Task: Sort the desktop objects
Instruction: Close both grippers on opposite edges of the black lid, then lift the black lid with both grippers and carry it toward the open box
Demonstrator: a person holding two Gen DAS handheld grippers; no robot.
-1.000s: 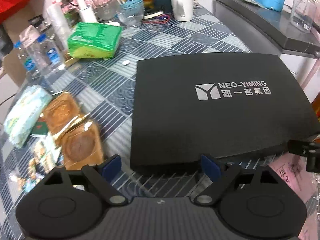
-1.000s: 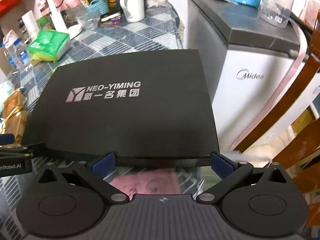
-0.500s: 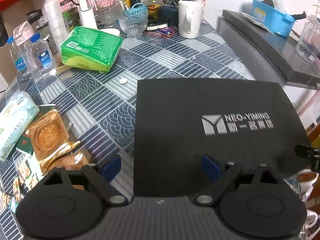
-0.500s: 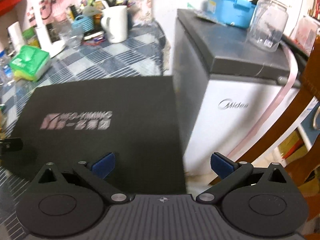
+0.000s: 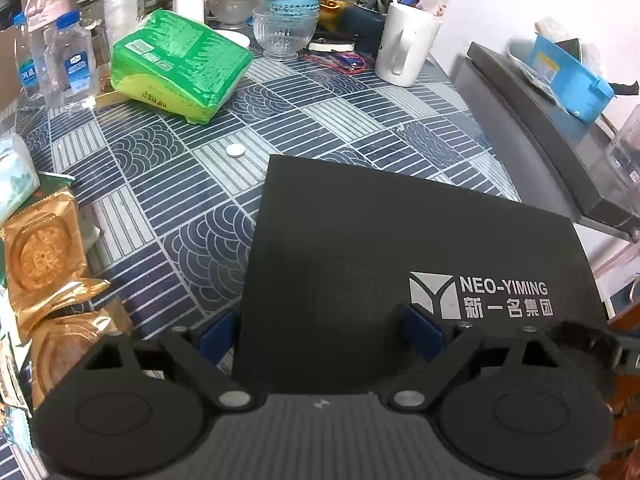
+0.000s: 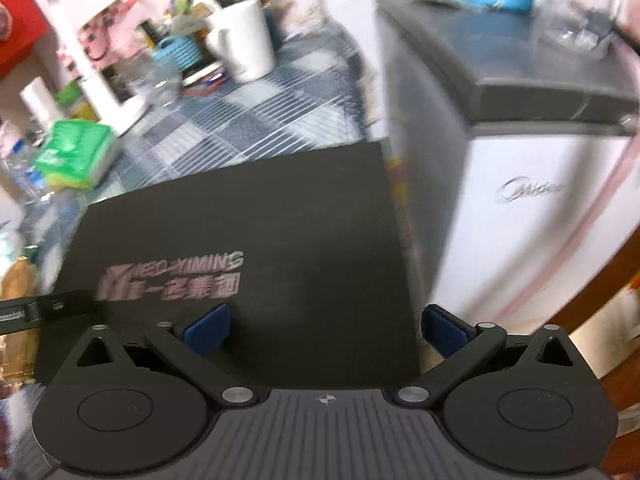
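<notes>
Table: blue-and-white patterned cloth (image 5: 328, 120) is covering the top, crowded with clutter along its far edge and left side.
Black mat: dark rectangular mat (image 5: 400, 248) printed NEO-YIMING is lying at the near right of the table, its right end reaching toward the table edge next to the freezer.
Left gripper: left gripper (image 5: 320, 330) is sitting over the mat's near left part, blue pads spread wide; one pad is showing beyond the mat's left edge, the other over the mat beside the logo. Whether it is touching the mat cannot be told.
Right gripper: right gripper (image 6: 326, 326) is hanging over the mat's near right part, pads likewise spread apart, one over the mat below the logo, the other past its right edge. Nothing is sitting between the fingers.
Left view only: sharp picture; it is showing a green tissue pack (image 5: 180, 64), water bottles (image 5: 70, 64), a glass bowl (image 5: 286, 34), a small white disc (image 5: 235, 150) on the cloth, and gold-wrapped mooncakes (image 5: 42, 248) at the left edge.
Right view only: blurred picture; it is showing the white freezer front (image 6: 532, 216) with its Midea badge and grey lid, standing just beside the table, plus a wooden chair piece (image 6: 608, 344) at the right.
Both views: white mug (image 5: 406, 46) and blue bin (image 5: 568, 76) on the freezer lid are appearing in each.
</notes>
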